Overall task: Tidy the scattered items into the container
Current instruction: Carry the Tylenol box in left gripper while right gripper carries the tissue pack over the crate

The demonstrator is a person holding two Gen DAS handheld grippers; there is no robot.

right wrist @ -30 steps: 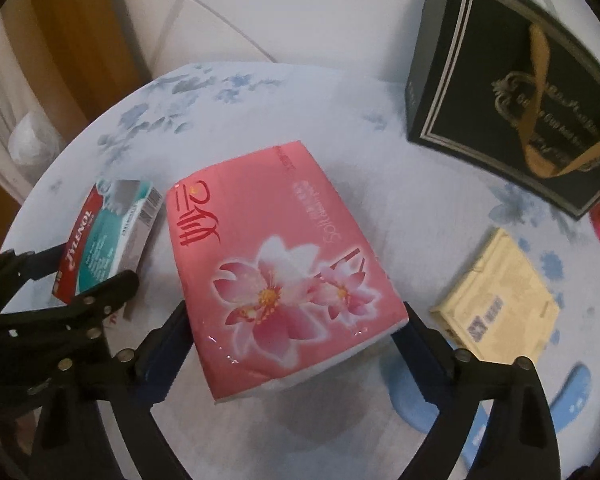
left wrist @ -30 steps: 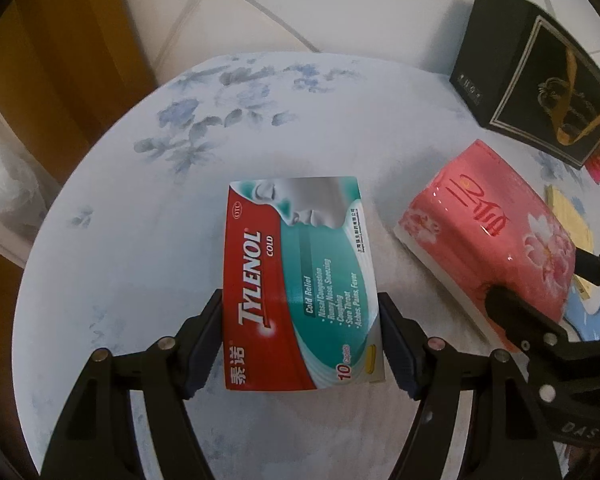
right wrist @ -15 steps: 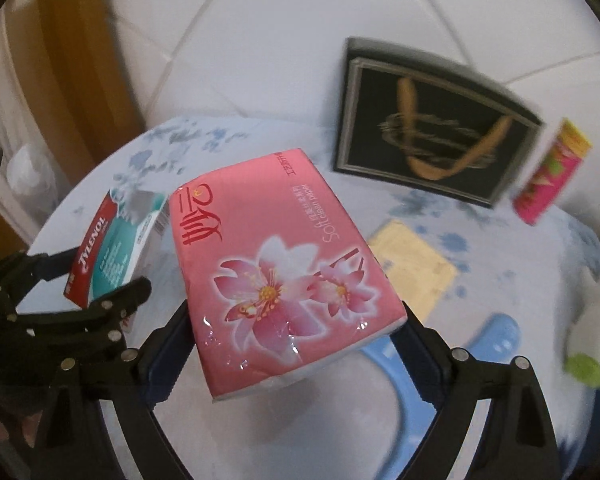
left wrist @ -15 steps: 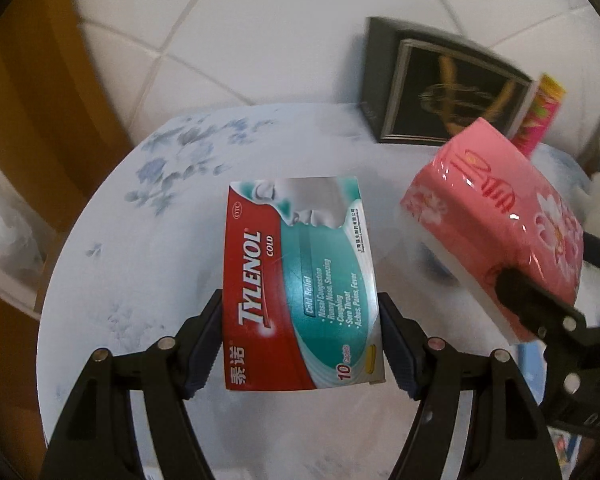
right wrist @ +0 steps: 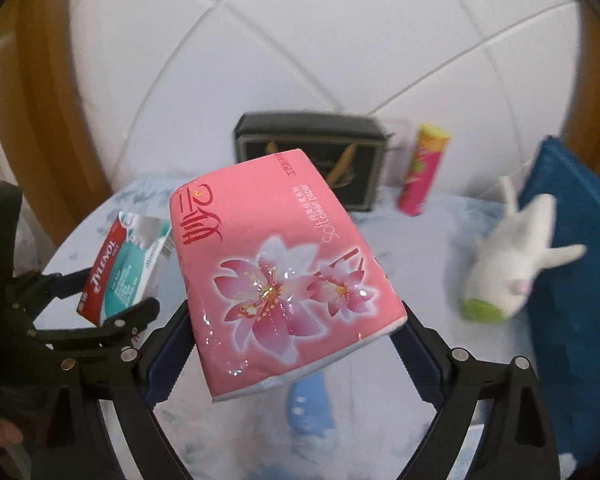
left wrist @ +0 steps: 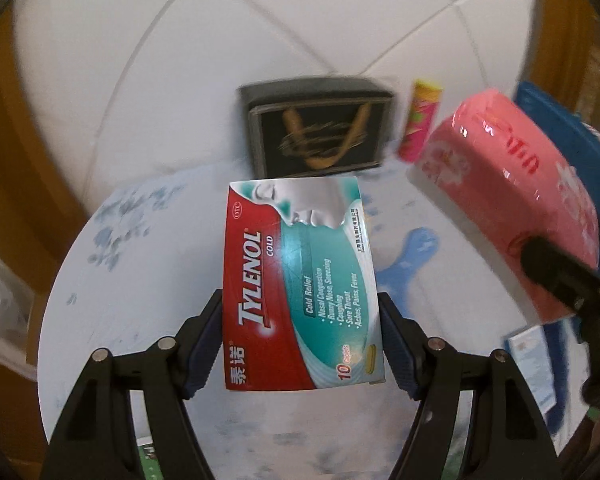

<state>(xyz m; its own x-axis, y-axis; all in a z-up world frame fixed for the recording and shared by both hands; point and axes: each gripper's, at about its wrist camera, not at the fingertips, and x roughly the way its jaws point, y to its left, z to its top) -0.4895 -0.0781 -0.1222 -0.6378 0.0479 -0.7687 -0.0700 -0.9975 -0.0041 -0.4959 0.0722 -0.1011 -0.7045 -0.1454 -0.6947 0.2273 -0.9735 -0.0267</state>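
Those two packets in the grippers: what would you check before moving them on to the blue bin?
1. Left gripper clamped on the medicine box: ok.
2. Right gripper clamped on the tissue pack: ok.
3. Both packets lifted off the table: ok.
4. Blue bin in sight: ok.
5. Room inside the bin: cannot tell.
6. Plush toy leaning at the bin, possibly in the way: not ok.

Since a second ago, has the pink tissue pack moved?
Yes. The pink tissue pack, held in the right gripper, has risen off the table; it now overlaps the black box.
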